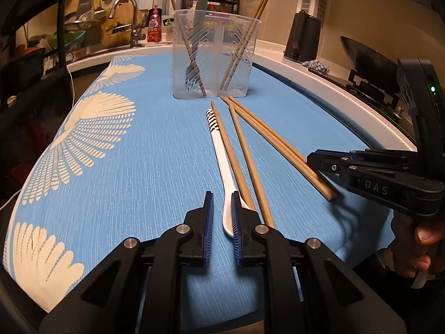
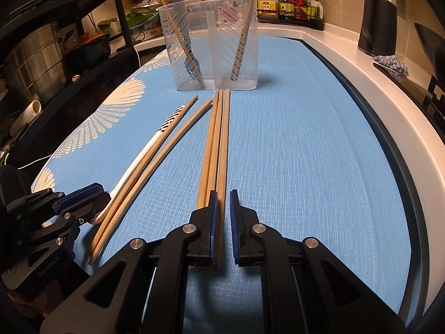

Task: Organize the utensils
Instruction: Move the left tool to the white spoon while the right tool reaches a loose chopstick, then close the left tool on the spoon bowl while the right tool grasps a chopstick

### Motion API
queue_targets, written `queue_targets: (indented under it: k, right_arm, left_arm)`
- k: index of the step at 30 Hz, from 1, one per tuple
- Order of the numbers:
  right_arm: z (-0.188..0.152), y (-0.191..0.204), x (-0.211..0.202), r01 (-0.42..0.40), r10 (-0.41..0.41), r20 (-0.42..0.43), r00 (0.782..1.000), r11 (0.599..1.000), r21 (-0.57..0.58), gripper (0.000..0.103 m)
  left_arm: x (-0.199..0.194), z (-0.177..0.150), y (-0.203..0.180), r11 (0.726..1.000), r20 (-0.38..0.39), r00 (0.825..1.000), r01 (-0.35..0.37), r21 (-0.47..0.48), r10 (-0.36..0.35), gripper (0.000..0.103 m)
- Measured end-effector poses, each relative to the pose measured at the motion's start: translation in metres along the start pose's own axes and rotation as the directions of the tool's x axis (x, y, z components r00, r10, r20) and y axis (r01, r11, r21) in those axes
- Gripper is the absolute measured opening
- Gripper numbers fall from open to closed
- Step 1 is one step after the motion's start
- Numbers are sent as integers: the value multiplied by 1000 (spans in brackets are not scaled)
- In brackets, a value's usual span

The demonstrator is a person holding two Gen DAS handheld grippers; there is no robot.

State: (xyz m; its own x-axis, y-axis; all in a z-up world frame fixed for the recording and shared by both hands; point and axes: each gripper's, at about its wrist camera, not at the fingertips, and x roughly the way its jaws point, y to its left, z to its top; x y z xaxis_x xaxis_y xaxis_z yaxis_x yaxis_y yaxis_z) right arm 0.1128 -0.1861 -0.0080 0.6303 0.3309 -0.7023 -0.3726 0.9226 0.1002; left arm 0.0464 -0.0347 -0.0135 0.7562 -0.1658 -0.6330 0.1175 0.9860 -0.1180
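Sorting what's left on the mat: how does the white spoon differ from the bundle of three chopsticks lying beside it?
The white spoon is white with a black-striped handle end; the three chopsticks are plain wood. The spoon curves along its handle, the chopsticks run straight. The spoon's bowl end lies at the left tool, the chopsticks' near ends at the right tool. Both lie flat on the blue mat, pointing toward the clear holder.

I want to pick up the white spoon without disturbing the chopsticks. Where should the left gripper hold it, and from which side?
Probably grip the white spoon at mid-handle, with the left gripper coming from above and one finger on its free left side; a chopstick lies tight against its right, so pinching there is cramped.
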Motion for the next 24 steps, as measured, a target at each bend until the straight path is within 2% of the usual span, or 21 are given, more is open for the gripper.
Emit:
queue_targets:
  k: [7,13,17,24]
  right_arm:
    - [-4,5,3,17,-17,-11,1000,999,-31,10]
    - [-4,3,4,19,-19,-13,1000,999,-30,8]
    - [-4,-1,2,25,-25,-12,1000,1000,-12,6]
    - [-7,-17,-3,61,-61,-6,998,998,31,6]
  left_arm:
    - [-2,0,-5,1000,9,1000,2,16,-2,14]
    - [-5,-1,-7,1000,20,999,27,15,-27,24]
    - [-2,-2,-12,999,10,1000,6,44,-7,25]
    - [-3,-2,-11,999,8,1000,2,41,-3,25]
